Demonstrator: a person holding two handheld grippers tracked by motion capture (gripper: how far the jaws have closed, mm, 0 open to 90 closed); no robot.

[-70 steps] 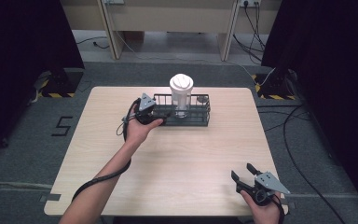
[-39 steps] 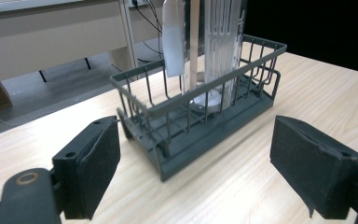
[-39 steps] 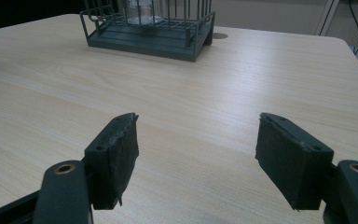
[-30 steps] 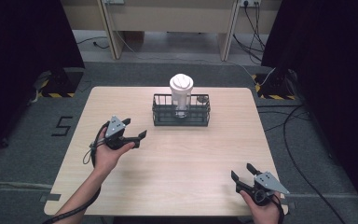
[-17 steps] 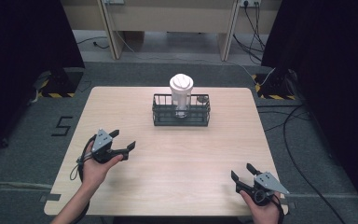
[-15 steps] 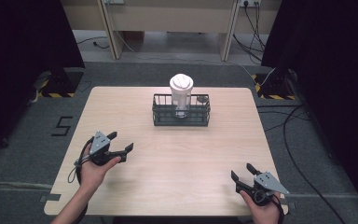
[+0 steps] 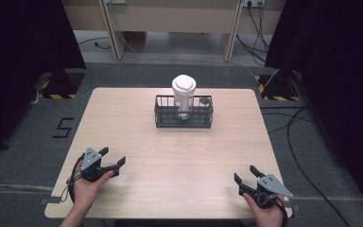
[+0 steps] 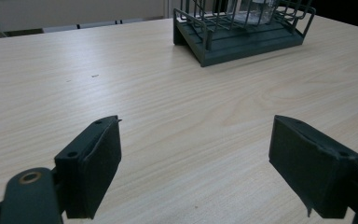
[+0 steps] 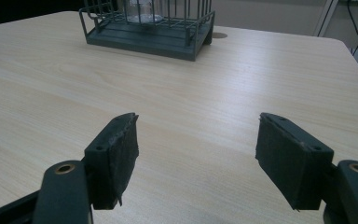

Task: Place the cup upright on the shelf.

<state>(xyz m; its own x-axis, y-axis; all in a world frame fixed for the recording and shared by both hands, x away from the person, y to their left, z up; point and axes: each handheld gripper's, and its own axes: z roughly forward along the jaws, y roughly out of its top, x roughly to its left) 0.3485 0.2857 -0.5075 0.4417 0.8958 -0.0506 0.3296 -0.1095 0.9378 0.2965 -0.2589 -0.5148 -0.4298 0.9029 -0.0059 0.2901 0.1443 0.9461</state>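
Both your grippers, left (image 7: 112,163) and right (image 7: 246,178), rest wide apart on the surface (image 7: 179,156), jaws empty. That lidded cup (image 7: 184,97) in the rack (image 7: 183,118) looks light and crushable. Take it gently below the lid.

Under your grippers the table (image 7: 170,156) is pale wood-grain laminate, smooth with a soft sheen. At twelve o'clock the basket (image 7: 183,118) looks like dark painted metal wire, matt, on a flat slatted base. The cup (image 7: 184,97) in it is clear glossy plastic with a white matt lid. Your left gripper (image 8: 196,154) and right gripper (image 9: 198,147) carry black matt jaw pads, rough at the edges.
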